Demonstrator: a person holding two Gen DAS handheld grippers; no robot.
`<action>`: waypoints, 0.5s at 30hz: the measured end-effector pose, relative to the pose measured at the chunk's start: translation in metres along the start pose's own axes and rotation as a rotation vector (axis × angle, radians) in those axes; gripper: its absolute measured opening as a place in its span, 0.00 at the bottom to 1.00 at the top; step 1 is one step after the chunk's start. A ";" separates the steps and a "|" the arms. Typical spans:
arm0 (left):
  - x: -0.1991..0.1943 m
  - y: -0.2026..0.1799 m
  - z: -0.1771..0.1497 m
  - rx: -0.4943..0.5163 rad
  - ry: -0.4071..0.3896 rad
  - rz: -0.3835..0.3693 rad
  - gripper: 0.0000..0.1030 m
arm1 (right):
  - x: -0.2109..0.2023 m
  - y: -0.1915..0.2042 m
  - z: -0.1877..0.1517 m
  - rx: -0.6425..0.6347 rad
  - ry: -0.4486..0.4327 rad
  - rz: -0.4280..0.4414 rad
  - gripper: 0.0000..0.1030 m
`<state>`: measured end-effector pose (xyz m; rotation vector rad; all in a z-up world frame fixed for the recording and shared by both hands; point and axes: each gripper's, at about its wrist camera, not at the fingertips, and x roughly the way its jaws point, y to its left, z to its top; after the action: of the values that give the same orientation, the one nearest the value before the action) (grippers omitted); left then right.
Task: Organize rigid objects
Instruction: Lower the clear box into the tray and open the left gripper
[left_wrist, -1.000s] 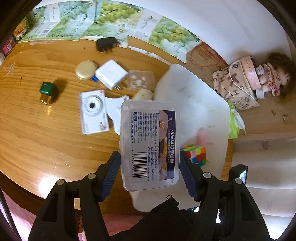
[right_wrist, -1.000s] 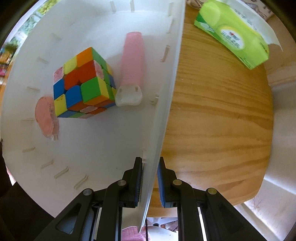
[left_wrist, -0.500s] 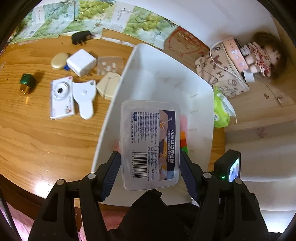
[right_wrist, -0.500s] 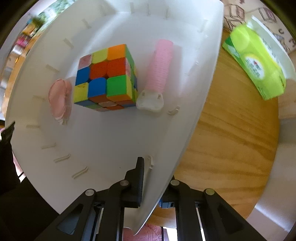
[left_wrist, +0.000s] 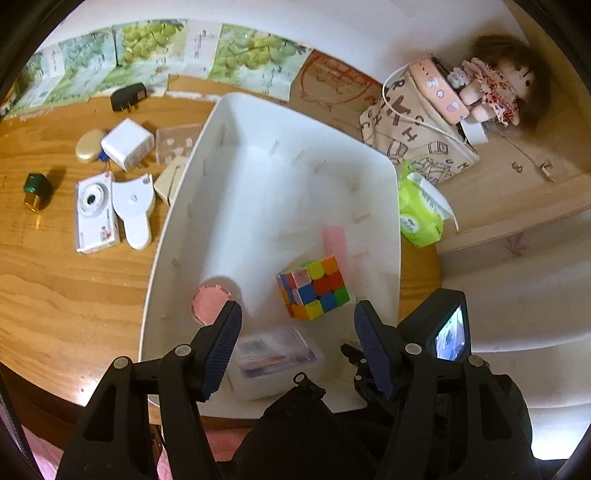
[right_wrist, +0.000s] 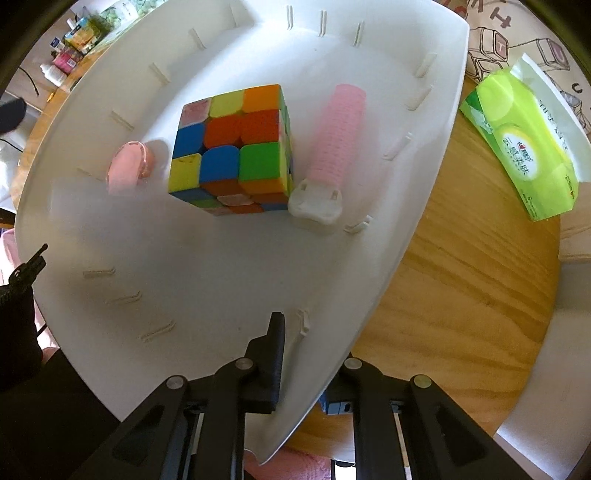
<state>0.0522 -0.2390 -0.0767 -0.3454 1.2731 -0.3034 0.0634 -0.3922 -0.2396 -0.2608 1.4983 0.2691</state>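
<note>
The left hand-held gripper (left_wrist: 297, 349) hangs wide open, empty, above the clear box (left_wrist: 275, 356) lying in the bin (left_wrist: 236, 114). The right hand-held gripper (right_wrist: 312, 363) pinches the bin's rim. Cube (left_wrist: 314, 288), roller (right_wrist: 338, 133) and pink disc (left_wrist: 210, 301) are in; camera (left_wrist: 95, 212), chargers and more wait on the surface (left_wrist: 55, 280).

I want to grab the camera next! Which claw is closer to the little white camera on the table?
Left. The left claw hangs open over the white bin, with the camera just beyond its left wall. The right claw pinches the bin's opposite rim.

cube (left_wrist: 314, 288), roller (right_wrist: 338, 134), box (left_wrist: 275, 352) in bin (left_wrist: 295, 122), camera (left_wrist: 95, 214) left
</note>
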 end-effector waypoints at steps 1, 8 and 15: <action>-0.002 0.001 0.000 -0.001 -0.009 0.004 0.65 | 0.000 0.001 0.000 -0.001 0.000 0.000 0.15; -0.014 0.016 0.002 -0.026 -0.082 0.056 0.66 | 0.003 -0.001 0.002 0.010 0.000 -0.003 0.15; -0.024 0.033 0.000 -0.018 -0.133 0.094 0.66 | -0.006 -0.012 0.008 0.046 0.004 0.002 0.14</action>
<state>0.0472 -0.1994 -0.0688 -0.3145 1.1580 -0.1864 0.0741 -0.4008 -0.2334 -0.2230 1.5067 0.2352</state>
